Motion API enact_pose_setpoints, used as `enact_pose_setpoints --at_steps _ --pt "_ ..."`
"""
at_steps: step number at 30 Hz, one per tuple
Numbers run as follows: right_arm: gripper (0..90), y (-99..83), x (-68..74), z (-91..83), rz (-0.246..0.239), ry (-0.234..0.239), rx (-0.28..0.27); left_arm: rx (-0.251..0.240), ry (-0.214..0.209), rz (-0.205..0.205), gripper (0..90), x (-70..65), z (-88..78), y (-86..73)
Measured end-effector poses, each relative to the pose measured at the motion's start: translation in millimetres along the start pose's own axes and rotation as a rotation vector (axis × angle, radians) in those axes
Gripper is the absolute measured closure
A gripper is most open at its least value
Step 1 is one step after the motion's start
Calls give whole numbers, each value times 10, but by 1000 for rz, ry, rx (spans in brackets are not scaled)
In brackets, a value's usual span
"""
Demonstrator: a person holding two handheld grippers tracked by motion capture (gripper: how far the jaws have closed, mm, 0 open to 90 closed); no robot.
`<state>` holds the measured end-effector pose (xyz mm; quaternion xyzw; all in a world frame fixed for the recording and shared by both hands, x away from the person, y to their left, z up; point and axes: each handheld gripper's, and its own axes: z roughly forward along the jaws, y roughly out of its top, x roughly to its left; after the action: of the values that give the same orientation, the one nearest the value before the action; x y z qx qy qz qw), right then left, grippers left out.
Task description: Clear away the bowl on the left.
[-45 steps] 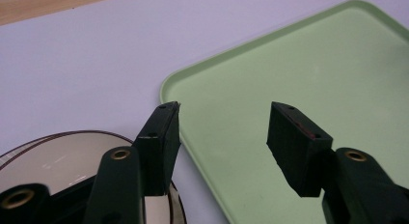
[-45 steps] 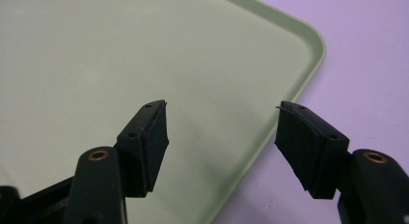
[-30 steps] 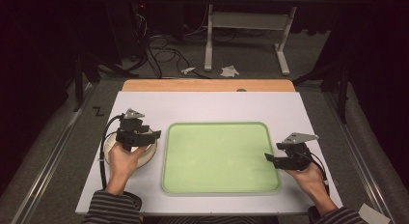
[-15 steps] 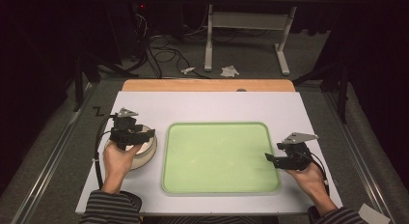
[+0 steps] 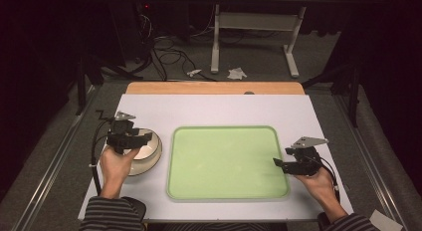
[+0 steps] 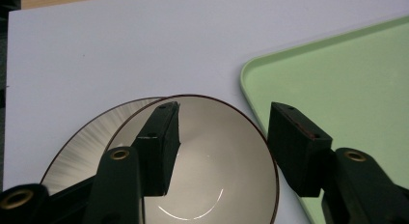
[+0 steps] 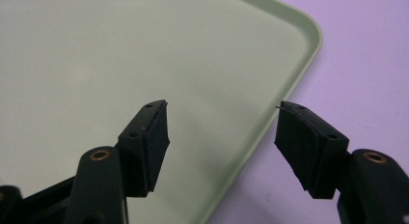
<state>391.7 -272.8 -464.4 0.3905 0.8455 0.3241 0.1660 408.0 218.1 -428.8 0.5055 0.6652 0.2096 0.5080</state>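
1. My left hand-held gripper (image 5: 133, 136) hangs over the bowl (image 5: 147, 151) at the left side of the white counter (image 5: 224, 109). Its jaws have just been opening and stand wide apart, gripping nothing.
2. In the left gripper view, one jaw sits above the bowl's (image 6: 212, 161) pale inside, and the other sits beyond its right rim, so that rim lies between them. I cannot tell whether either jaw touches it.
3. The bowl rests on a plate (image 6: 82, 147) with a brushed, streaked surface, whose edge peeks out on the bowl's left.
4. Just right of the bowl, near but apart, lies the green tray (image 5: 229, 164), taking up the middle of the counter.
5. My right hand-held gripper (image 5: 279, 164) rests at the tray's right edge, jaws spread open with nothing held.
6. In the right gripper view, one jaw hangs over the tray's (image 7: 120, 55) floor and the other over the counter (image 7: 366, 60) outside, with the tray's rim running between them.
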Motion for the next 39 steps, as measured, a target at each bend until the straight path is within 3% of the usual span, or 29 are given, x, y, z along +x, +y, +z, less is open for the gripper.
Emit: enact_pose_setpoints --at_steps 9,12,21,26,39 --pt "379 1 4 -1 -3 8 0 -30 52 1 449 160 -12 42" --pt "380 0 1 0 -4 6 1 -38 65 -17 447 224 -13 61" --pt "382 3 10 15 -5 13 5 -26 119 -47 436 422 16 68" --pt "386 7 20 32 -11 22 7 -16 135 -89 432 503 37 64" --pt "391 4 22 27 -34 35 13 10 180 -91 426 627 101 15"
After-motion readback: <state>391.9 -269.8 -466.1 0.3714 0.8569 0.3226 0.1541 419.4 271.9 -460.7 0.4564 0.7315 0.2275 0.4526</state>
